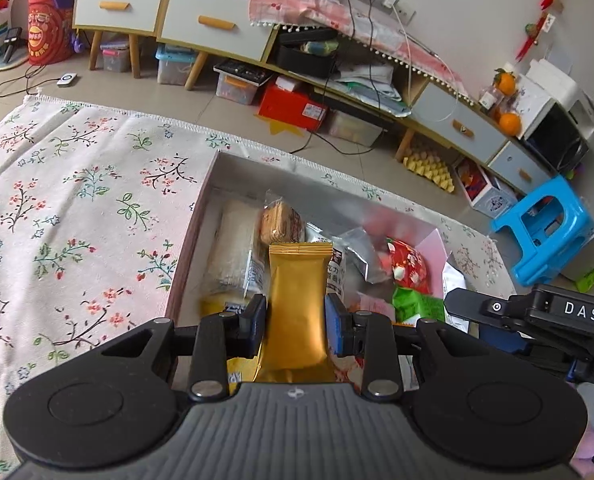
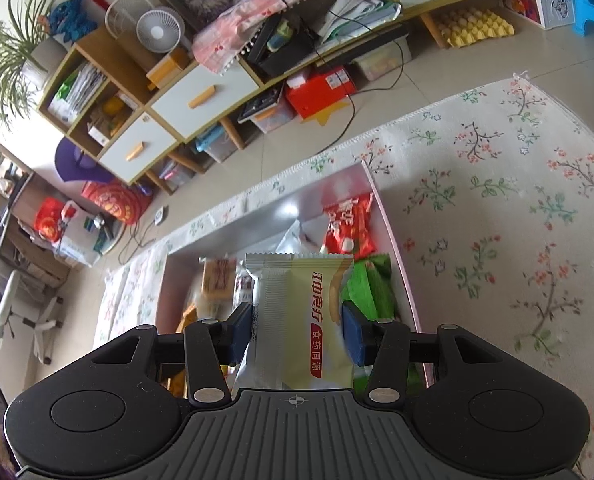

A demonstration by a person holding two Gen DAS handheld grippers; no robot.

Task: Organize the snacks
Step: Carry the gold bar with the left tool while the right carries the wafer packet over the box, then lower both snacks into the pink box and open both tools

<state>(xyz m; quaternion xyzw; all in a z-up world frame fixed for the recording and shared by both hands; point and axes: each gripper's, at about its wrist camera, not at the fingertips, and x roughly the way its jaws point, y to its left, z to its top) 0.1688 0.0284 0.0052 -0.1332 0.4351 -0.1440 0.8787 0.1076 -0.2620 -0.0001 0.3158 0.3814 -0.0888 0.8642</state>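
Both tools are hanging over the box (image 1: 201, 216), each carrying one snack. The left tool (image 1: 295, 322) is clenching a gold packet (image 1: 295, 312) between its pads, holding it lengthwise above the near left part of the box. The right tool (image 2: 297, 328) is gripping a pale yellow packet (image 2: 309, 320) with red lettering, pads pressed on both sides, above the near right part of the box (image 2: 385, 216).

The box is sitting on the flowered cloth (image 1: 77, 208) that covers the tabletop, and it is already holding several snacks: a white roll (image 1: 235, 248) along its left wall, a round biscuit pack (image 1: 279, 222) beside that, a silver packet (image 1: 361, 248) in the middle, and red (image 1: 407, 262) and green (image 1: 415, 302) packs toward its right side.

The step in hand appears to be delivery: both packets are being brought to the box for placing. The next move likely calls for lowering each packet into a free gap among the snacks, then releasing. Whether either packet is already touching the contents beneath is not clear.
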